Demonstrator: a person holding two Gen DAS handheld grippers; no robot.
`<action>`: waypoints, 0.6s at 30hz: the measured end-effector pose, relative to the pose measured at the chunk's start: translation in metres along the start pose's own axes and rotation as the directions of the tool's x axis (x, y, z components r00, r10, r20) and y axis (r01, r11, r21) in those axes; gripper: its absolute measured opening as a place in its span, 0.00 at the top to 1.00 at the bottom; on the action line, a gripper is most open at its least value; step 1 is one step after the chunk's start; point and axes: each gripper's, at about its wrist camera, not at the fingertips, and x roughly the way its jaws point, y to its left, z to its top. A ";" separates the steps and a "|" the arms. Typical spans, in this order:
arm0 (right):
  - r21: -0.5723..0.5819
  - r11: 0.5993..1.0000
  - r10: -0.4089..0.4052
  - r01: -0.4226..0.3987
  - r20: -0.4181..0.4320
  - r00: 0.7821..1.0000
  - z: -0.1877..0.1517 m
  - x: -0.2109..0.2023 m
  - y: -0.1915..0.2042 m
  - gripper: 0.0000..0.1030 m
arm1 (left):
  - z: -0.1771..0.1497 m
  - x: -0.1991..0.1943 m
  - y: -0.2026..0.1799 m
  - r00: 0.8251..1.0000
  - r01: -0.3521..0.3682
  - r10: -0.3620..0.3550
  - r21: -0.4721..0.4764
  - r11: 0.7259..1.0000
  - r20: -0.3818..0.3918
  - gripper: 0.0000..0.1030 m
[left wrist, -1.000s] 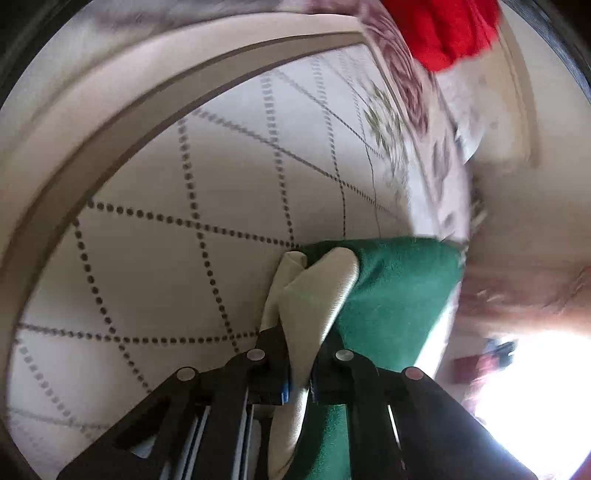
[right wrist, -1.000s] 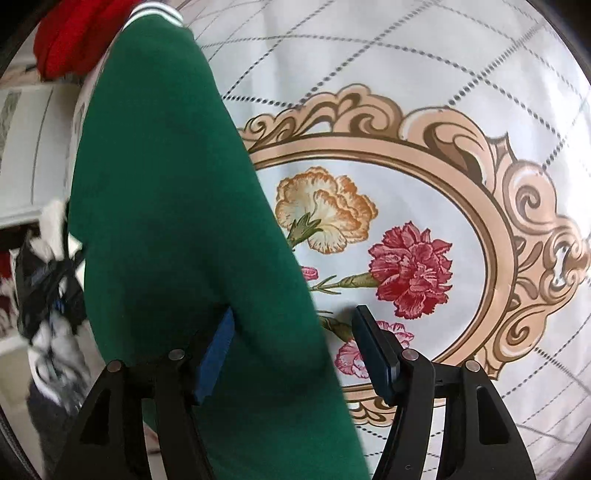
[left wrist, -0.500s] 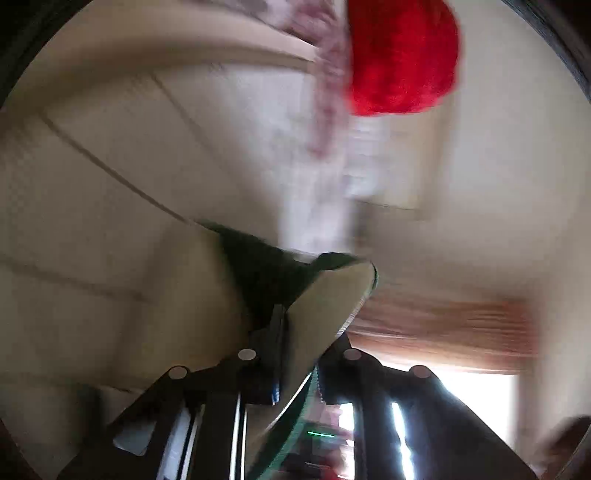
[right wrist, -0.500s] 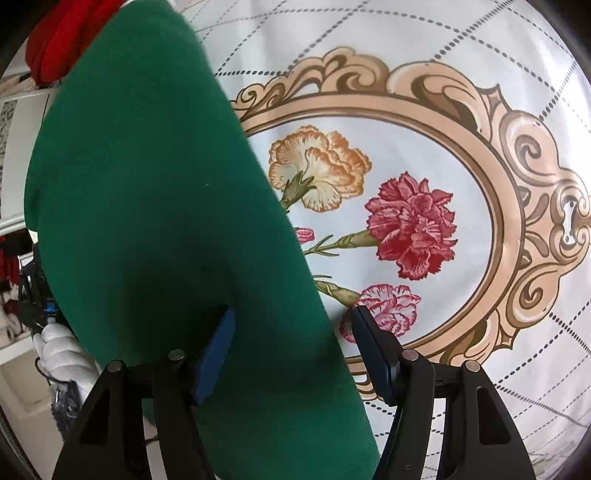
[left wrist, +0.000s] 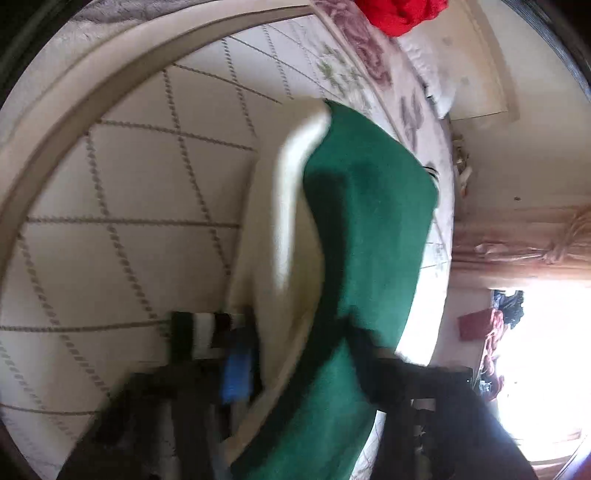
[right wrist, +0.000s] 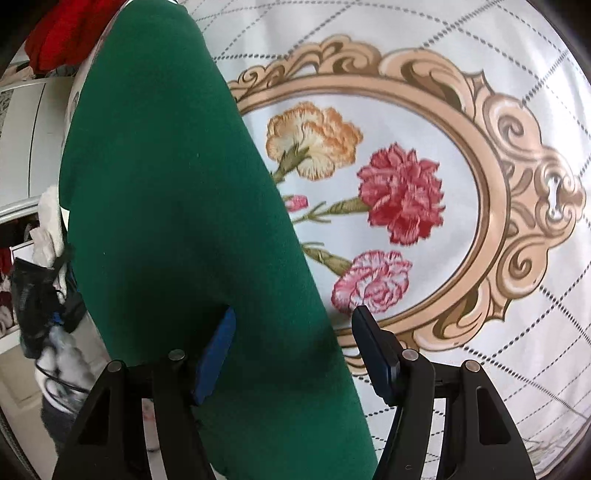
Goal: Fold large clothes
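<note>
A dark green garment [left wrist: 369, 206] with a cream lining [left wrist: 291, 206] hangs lifted over the bed. It runs down between the blurred fingers of my left gripper [left wrist: 303, 362], whose jaws are opening, and the pads no longer look pressed on the cloth. In the right wrist view the same green garment [right wrist: 166, 184] stretches from the top left down past my right gripper [right wrist: 291, 350]. That gripper stands open: its left pad [right wrist: 216, 354] lies against the cloth and its right pad [right wrist: 373, 350] is clear of it.
The bedspread [right wrist: 461, 55] is white with dotted diamonds and a gold oval frame around printed carnations [right wrist: 402, 195]. A red garment [left wrist: 399, 13] lies at the far end of the bed. A pile of clutter [right wrist: 48, 288] sits beside the bed. A curtained bright window [left wrist: 535, 332] is at right.
The left gripper, shut on the cream and green edge a second ago, has spread its fingers and swung over the bed. More green cloth now hangs in front. The right gripper shifted slightly and stayed open.
</note>
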 end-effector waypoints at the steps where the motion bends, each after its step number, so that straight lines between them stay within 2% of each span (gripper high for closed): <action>1: -0.005 1.000 -0.003 0.003 0.000 1.000 -0.007 0.001 -0.002 0.35 | 0.002 0.002 -0.003 1.000 -0.009 0.009 0.004 1.000 0.014 0.80; 3: -0.005 1.000 -0.018 0.018 0.009 1.000 0.003 0.002 0.006 0.35 | -0.001 -0.003 -0.011 0.998 -0.013 0.012 0.030 0.999 0.054 0.82; 5: -0.008 0.999 -0.036 0.036 0.041 0.999 0.000 -0.005 0.014 0.35 | -0.010 -0.006 -0.029 0.996 -0.029 0.024 0.052 0.998 0.088 0.82; 7: -0.019 1.000 -0.013 0.014 0.098 0.995 -0.012 -0.016 0.025 0.35 | -0.018 -0.009 -0.045 0.993 -0.060 0.048 0.109 0.992 0.103 0.82; 9: -0.026 0.995 0.095 -0.092 0.151 0.984 -0.013 -0.031 0.041 0.33 | -0.028 -0.011 -0.069 0.992 -0.069 0.048 0.179 0.981 0.119 0.82; 11: -0.023 0.973 0.232 -0.232 0.161 0.959 -0.012 -0.035 0.057 0.33 | -0.033 -0.012 -0.073 0.994 -0.012 -0.011 0.197 0.980 0.111 0.82; 12: -0.020 0.951 0.308 -0.308 0.147 0.940 -0.009 -0.031 0.069 0.33 | -0.032 -0.012 -0.072 0.993 0.018 -0.038 0.180 0.983 0.108 0.82; 14: -0.037 0.916 0.401 -0.399 0.118 0.909 -0.003 -0.020 0.095 0.33 | -0.025 -0.010 -0.063 0.992 0.067 -0.080 0.127 0.990 0.101 0.82; 15: -0.059 0.906 0.422 -0.419 0.089 0.902 0.000 -0.011 0.111 0.33 | -0.019 -0.010 -0.056 0.992 0.063 -0.072 0.098 0.993 0.099 0.81; 18: -0.118 0.925 0.366 -0.360 0.034 0.930 0.001 0.013 0.147 0.33 | -0.006 -0.020 -0.036 0.994 0.030 -0.035 0.049 0.998 0.108 0.78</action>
